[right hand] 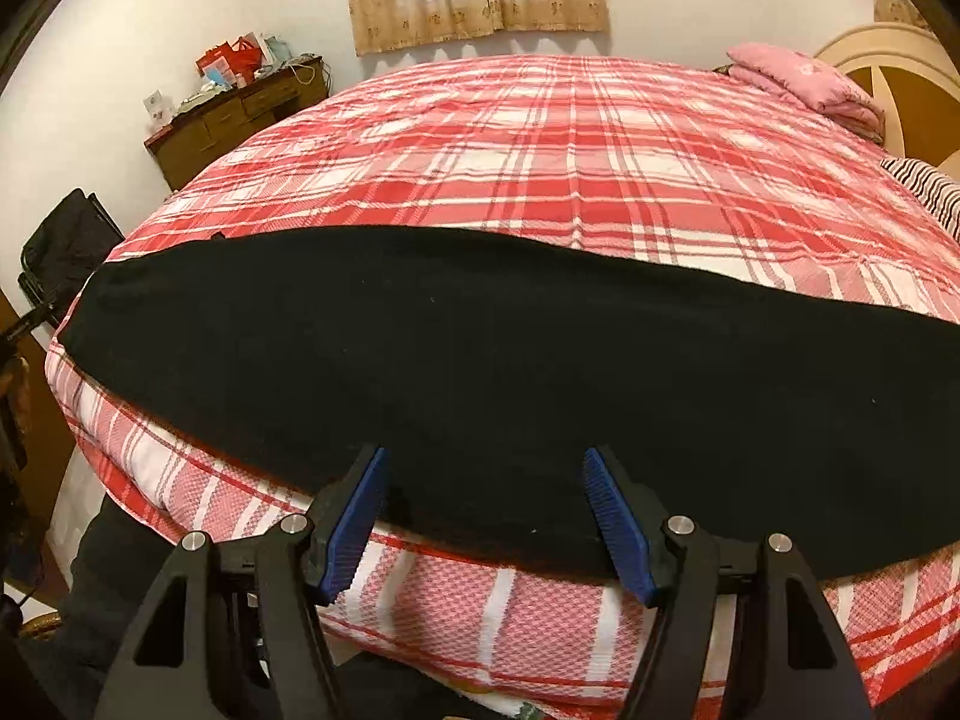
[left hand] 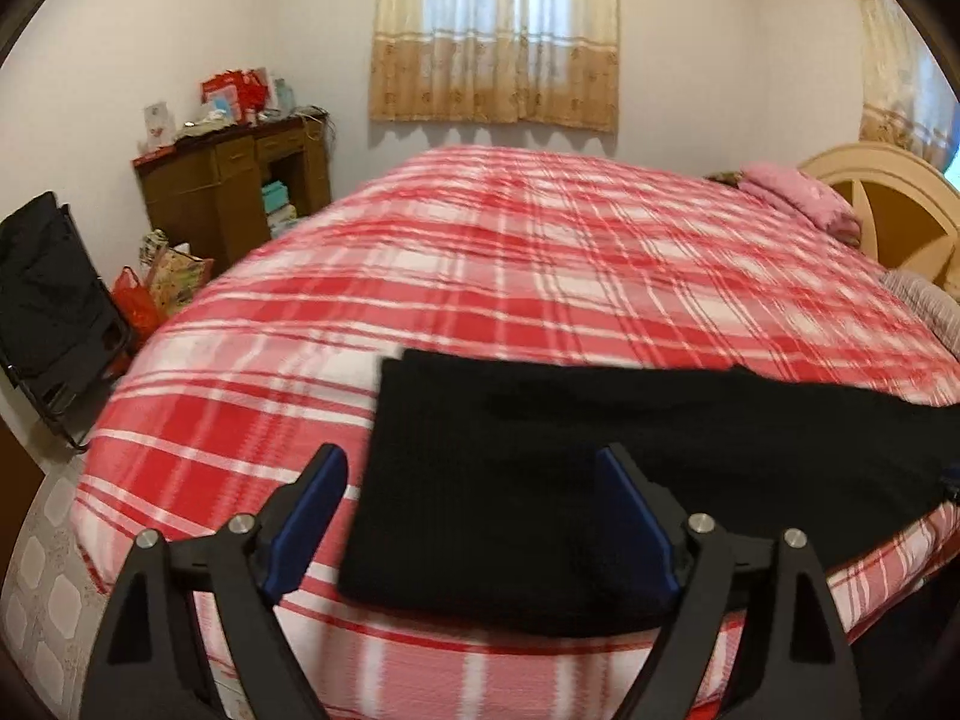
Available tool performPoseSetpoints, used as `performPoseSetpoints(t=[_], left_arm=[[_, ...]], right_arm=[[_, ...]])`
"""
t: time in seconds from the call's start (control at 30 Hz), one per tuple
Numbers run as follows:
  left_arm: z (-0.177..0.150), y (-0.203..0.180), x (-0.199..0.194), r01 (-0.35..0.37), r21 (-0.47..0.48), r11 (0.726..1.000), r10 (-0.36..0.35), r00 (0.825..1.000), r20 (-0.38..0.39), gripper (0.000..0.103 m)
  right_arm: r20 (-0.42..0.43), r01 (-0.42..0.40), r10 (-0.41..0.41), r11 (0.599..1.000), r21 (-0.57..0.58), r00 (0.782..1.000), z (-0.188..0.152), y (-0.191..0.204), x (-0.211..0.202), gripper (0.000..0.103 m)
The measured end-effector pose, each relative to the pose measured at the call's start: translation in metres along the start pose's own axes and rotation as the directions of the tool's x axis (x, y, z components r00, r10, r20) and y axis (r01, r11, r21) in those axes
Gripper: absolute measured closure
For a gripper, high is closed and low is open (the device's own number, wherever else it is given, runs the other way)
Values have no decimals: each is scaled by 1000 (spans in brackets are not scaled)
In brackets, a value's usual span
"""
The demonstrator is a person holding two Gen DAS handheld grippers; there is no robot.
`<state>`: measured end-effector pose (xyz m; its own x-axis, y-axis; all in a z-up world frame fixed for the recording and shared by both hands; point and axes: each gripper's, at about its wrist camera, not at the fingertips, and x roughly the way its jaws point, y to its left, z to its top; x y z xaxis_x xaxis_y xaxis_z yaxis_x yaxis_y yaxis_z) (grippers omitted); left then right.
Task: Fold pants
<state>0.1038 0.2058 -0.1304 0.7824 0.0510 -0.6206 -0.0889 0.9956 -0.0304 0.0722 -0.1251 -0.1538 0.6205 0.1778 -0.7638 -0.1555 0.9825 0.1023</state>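
The left gripper (left hand: 474, 516) is wide open and holds nothing; it hangs over the near end of the black pants (left hand: 600, 468), with one blue pad above the cloth and the other above the checked bedcover (left hand: 480, 252) just beside the cloth's edge. The right gripper (right hand: 486, 516) is open too and empty, and it stands at the near long edge of the pants (right hand: 480, 360), close to the bed's front side.

The pants lie flat as one long strip along the front edge of the bedcover (right hand: 540, 138), well apart from the pink folded blanket (right hand: 804, 81). They look already folded leg on leg, so I judge the next fold is across the length.

To do it well, each gripper should take all layers of cloth together, at the two corners of one end, not only the top layer. Both should lift a little and carry the end evenly toward the other end, so the edges meet straight. Black cloth hides its own edges, so careful aiming is needed.
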Motion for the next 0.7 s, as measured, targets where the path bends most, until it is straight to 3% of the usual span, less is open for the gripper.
performPoseSetpoints(t=[0.1,0.17,0.27,0.43,0.57,0.7], left_arm=[[-9,-11,13,-37,45,998,39,998,-51,15],[-14,-14,21,-102,89,991,107,992,-61,15],[-20,-19,26,-163,161,974,173,983,-54,7],[-22,7,29,-91,21,996,93,991,-99,0],[-25,4,29,-95,40,995,98,991,-95,0],[-26,4,29,-89,44,995,93,991,-93,0]], right_arm=[[24,-18,18,999,-27,1000,0,10,-5,34],[15,-33,33,998,-48,999,2,15,-1,34],[6,-36,37,996,-86,999,7,27,10,34],[15,-88,90,991,-100,996,23,49,25,34],[-30,-116,113,985,-128,993,28,74,51,34],[-5,-42,42,983,-178,999,22,94,57,25]])
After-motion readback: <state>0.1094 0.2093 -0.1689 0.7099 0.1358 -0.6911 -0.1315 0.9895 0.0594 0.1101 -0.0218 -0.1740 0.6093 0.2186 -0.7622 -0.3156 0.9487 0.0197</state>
